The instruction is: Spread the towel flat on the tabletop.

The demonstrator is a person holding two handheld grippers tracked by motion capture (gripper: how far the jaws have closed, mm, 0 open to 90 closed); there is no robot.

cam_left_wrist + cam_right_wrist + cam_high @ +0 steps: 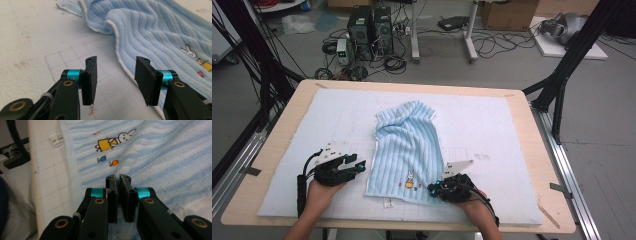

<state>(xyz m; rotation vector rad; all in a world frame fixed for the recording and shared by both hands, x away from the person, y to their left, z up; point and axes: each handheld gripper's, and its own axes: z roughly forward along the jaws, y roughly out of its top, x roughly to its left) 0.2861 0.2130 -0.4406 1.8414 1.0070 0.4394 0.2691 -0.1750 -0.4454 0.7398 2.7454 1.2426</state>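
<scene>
A ribbed, fluffy light-blue towel (408, 150) with white piping and a small embroidered rabbit (yellow dress) lies rumpled at its far end, mid-mat on the gridded white foam pad (492, 120). The left gripper (116, 75) is spread beside the towel's edge; the right gripper (118, 192) sits nearly closed over the near corner, though whether it pinches cloth I cannot tell.

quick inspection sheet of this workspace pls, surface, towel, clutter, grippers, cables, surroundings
surface: white gridded mat on a wooden table.
job's things: blue striped towel, far end rumpled, rabbit print near the front hem.
clutter: nothing seen on the mat.
grippers: left gripper open beside the towel's edge; right gripper over the towel, jaws nearly together, grip on cloth unclear.
cables: black cable trails from the left gripper.
surroundings: computer towers, floor wiring, cardboard box.
</scene>
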